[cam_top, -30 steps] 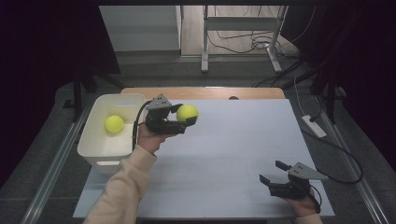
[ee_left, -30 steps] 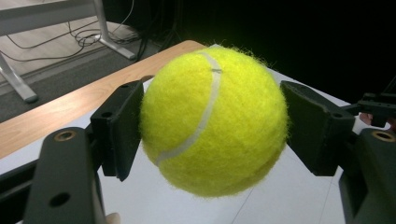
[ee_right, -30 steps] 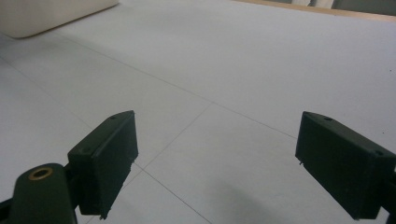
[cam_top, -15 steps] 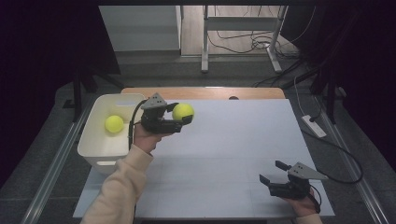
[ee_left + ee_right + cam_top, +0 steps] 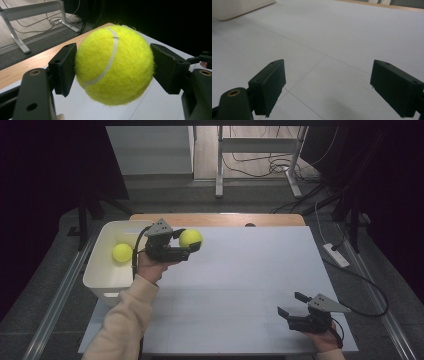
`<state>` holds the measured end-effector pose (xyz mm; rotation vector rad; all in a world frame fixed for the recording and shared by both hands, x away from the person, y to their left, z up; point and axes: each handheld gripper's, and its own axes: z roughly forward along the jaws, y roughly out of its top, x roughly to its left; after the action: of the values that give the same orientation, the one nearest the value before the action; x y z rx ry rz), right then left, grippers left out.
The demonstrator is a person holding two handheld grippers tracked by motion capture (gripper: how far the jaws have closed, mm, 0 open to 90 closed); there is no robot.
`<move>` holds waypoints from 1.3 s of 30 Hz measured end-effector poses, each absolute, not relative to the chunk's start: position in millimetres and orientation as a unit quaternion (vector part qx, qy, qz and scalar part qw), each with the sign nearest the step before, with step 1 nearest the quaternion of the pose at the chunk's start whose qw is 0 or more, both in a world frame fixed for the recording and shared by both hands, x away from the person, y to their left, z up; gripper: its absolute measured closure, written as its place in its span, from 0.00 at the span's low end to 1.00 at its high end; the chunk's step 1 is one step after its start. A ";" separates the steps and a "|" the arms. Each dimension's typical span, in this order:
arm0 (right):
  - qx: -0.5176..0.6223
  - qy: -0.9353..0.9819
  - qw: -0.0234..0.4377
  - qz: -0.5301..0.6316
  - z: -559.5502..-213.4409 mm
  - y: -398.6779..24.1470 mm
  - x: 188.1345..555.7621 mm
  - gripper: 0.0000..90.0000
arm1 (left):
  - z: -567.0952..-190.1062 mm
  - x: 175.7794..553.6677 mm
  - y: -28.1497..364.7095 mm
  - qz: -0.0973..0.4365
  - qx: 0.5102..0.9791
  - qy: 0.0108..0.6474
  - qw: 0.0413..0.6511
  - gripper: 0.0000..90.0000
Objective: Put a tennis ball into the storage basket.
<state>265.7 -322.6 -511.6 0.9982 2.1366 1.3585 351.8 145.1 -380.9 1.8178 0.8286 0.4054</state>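
Observation:
My left gripper (image 5: 190,242) is shut on a yellow tennis ball (image 5: 190,238), held above the table just right of the white bin (image 5: 98,272). In the left gripper view both black pads (image 5: 64,68) press the sides of the ball (image 5: 115,65). A second yellow tennis ball (image 5: 122,252) lies inside the bin. My right gripper (image 5: 292,304) rests low at the table's near right, jaws wide apart. Nothing sits between them in the right gripper view (image 5: 329,87).
A white sheet (image 5: 240,285) covers the table, with a wooden strip (image 5: 220,219) at the far edge. The bin's corner (image 5: 237,8) appears far left in the right gripper view. Desk legs and cables (image 5: 260,165) lie on the floor beyond.
The left gripper has drifted a little to the left, toward the bin, with the ball still in it. The right gripper has stayed put.

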 end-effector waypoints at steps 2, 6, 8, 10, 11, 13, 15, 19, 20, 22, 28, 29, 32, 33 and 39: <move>0.359 0.768 0.210 0.487 -511.5 -322.5 265.7 0.14 | -380.8 351.4 147.3 0.172 0.758 0.348 0.524 0.30; 0.358 0.768 0.210 0.487 -511.5 -322.3 265.8 0.14 | -381.0 351.4 151.6 0.175 0.755 0.353 0.524 0.30; 0.358 0.768 0.211 0.487 -511.5 -322.3 265.8 0.14 | -381.4 351.6 154.6 0.177 0.753 0.356 0.524 0.30; 0.359 0.768 0.211 0.487 -511.5 -322.3 265.7 0.14 | -382.3 351.3 156.9 0.179 0.752 0.358 0.523 0.30; 0.358 0.768 0.211 0.487 -511.5 -322.3 265.7 0.14 | -382.6 351.0 157.9 0.180 0.752 0.360 0.523 0.30; 0.358 0.768 0.212 0.487 -511.5 -322.4 265.7 0.14 | -383.5 350.7 159.9 0.181 0.752 0.361 0.522 0.30; 0.358 0.768 0.212 0.487 -511.6 -322.4 265.8 0.14 | -384.6 350.4 162.0 0.181 0.750 0.364 0.522 0.30; 0.358 0.768 0.212 0.487 -511.7 -322.2 266.0 0.14 | -385.1 350.0 165.4 0.183 0.748 0.367 0.523 0.30; 0.358 0.768 0.212 0.486 -511.7 -322.2 266.0 0.14 | -385.1 349.9 166.5 0.184 0.747 0.367 0.522 0.30; 0.358 0.768 0.212 0.486 -511.7 -322.1 266.0 0.14 | -384.9 349.5 168.7 0.185 0.746 0.369 0.522 0.30; 0.358 0.768 0.213 0.486 -511.7 -322.1 266.0 0.14 | -384.1 348.6 175.8 0.191 0.742 0.375 0.522 0.30; 0.358 0.768 0.213 0.486 -511.7 -322.1 266.0 0.14 | -384.0 348.3 177.6 0.192 0.741 0.377 0.522 0.30; 0.358 0.768 0.212 0.486 -511.7 -322.0 266.0 0.14 | -383.6 347.8 181.0 0.195 0.739 0.380 0.521 0.30; 0.358 0.768 0.212 0.486 -511.7 -321.9 266.0 0.14 | -383.5 347.4 182.6 0.196 0.738 0.381 0.521 0.30; 0.358 0.769 0.212 0.485 -511.8 -321.6 266.1 0.14 | -383.2 346.7 189.7 0.200 0.733 0.388 0.521 0.30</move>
<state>266.1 -321.6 -511.8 0.9934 2.1355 1.3478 346.7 189.7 -383.2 1.7573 0.9302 0.4803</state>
